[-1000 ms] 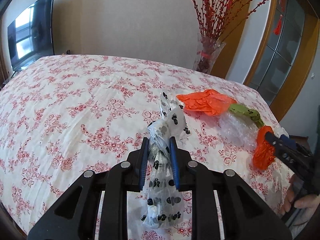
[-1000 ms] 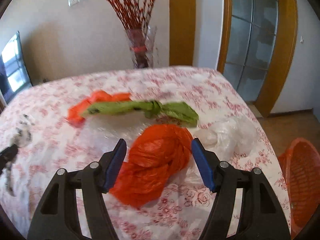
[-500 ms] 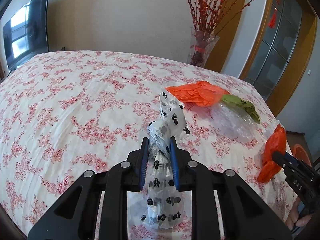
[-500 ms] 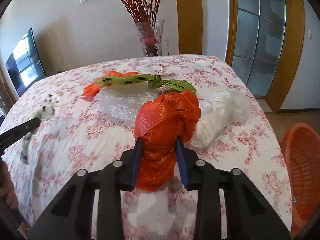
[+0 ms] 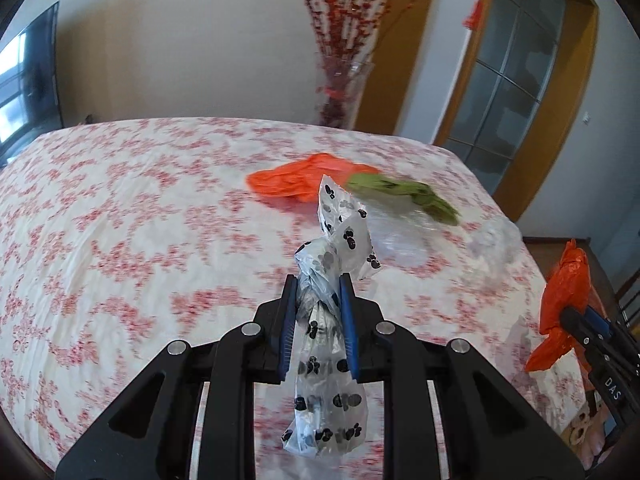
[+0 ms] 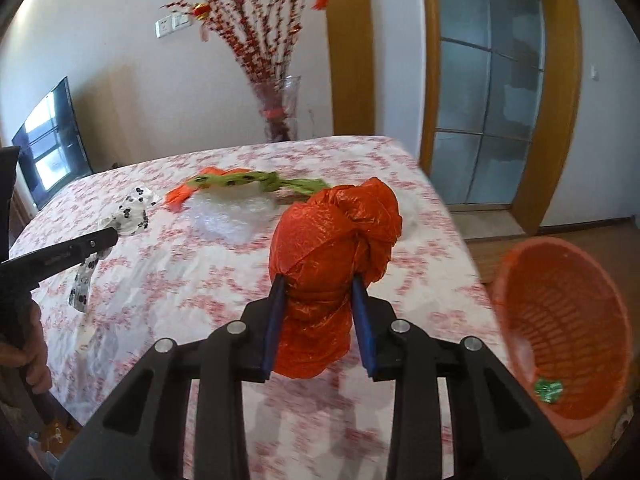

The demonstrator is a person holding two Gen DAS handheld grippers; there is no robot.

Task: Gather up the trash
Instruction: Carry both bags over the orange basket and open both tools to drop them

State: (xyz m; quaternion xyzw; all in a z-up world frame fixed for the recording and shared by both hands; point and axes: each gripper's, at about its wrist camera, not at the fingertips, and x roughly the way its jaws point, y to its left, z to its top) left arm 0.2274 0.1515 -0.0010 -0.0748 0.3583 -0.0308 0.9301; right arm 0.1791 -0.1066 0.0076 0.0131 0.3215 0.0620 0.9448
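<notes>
Since half a second ago, both grippers have swung rightward, and the orange plastic basket (image 6: 560, 332) beside the floral-clothed tabletop (image 5: 120, 240) now fills more of the right wrist view. The right gripper (image 6: 318, 308) has its blue jaws narrowed on a crumpled orange plastic bag (image 6: 332, 256), held above the tabletop's right edge; the bag's long axis runs upright, its knotted bulge at the top and its tail hanging below the jaws. The left gripper (image 5: 318, 308) clamps a clear plastic bag printed with black paw marks (image 5: 328, 320) at its twisted middle, long axis also upright, one flared end pointing up and away, the other drooping beneath the jaws. On the tabletop beyond lie a flat orange bag (image 5: 304, 180), a green twisted bag (image 5: 404, 196) and clear bubble wrap (image 6: 228, 216), close together. A small green scrap (image 6: 550, 389) lies inside the basket.
</notes>
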